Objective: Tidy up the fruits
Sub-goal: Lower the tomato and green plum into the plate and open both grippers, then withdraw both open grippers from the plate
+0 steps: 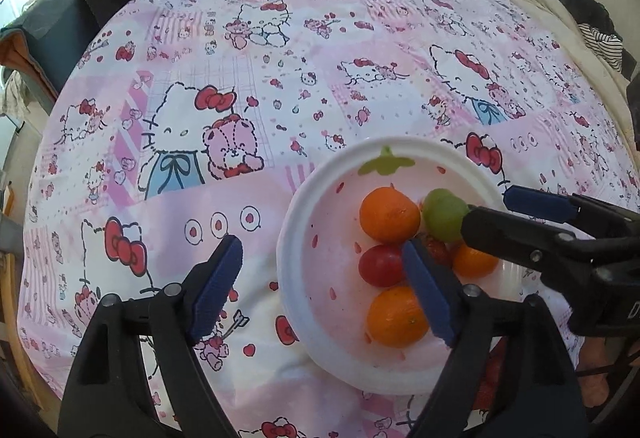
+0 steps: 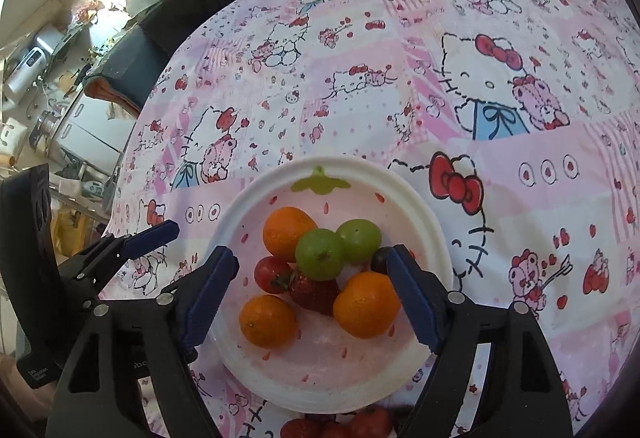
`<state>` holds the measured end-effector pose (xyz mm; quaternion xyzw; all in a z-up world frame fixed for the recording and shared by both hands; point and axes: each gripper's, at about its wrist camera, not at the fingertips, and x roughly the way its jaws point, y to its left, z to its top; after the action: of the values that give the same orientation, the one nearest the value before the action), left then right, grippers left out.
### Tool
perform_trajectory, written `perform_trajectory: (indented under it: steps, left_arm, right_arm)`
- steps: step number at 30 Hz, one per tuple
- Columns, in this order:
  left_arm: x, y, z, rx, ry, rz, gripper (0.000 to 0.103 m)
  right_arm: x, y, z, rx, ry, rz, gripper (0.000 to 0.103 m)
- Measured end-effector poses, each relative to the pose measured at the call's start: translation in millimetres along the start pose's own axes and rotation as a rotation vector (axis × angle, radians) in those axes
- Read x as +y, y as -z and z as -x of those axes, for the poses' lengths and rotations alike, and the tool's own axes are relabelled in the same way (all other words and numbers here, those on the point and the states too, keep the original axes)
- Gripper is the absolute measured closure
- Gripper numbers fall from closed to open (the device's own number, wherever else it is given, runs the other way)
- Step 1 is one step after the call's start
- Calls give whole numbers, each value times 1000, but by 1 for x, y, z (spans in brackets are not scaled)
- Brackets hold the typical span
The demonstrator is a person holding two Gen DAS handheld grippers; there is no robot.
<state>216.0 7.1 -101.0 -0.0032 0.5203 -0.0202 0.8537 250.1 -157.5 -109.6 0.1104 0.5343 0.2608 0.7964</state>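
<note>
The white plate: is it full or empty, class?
Partly filled. The white plate holds oranges, green fruits, a tomato and a strawberry.

Bright, soft daylight (mild blur), heavy fisheye bending and dark corners.

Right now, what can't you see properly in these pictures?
- Dark fruit on the plate, right wrist view: mostly behind the right tool's finger, kind unclear.
- Red fruits, right wrist view: cut off by the bottom edge, under the plate's rim.
- Strawberry, left wrist view: mostly hidden by the left tool's finger.
</note>
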Motion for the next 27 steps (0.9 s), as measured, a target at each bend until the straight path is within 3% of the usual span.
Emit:
perform_trajectory:
  steps: [21,27]
  left_arm:
    - [-6,13,63,-124,-11,1,23]
    - [-2,16,99,-209,-22,-2,23]
  right_arm:
    - [-1,13,67,-114,1,-48,21]
    - [2,30,92,-136,-3,-41,21]
